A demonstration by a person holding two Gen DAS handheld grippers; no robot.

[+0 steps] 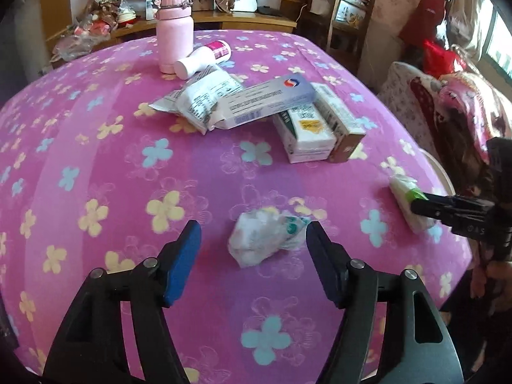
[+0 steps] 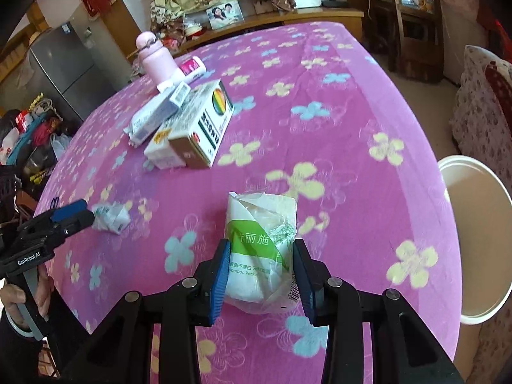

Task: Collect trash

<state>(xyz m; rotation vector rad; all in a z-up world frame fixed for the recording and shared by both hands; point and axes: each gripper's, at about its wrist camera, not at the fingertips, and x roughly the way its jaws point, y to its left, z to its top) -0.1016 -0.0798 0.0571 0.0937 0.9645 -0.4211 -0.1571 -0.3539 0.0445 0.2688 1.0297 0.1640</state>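
Our left hand-held gripper (image 1: pixel 252 249) spreads wide around a crumpled wrapper (image 1: pixel 265 240) on the bench (image 1: pixel 96 160). Our right hand-held gripper (image 2: pixel 260 275) pinches a tissue pack (image 2: pixel 260 249); the bin (image 2: pixel 476 240) sits at 3 o'clock.

Bright daylight floods in from the window (image 1: pixel 499 41) at the right edge, washing it out to white glare. The pink cloth on the surface (image 1: pixel 96 160) is evenly lit, shadows soft and short. Heavy fisheye bending bows the surface's far edge and blackens the corners. Right wrist view smears slightly; box print (image 2: pixel 204 121) reads fuzzy.
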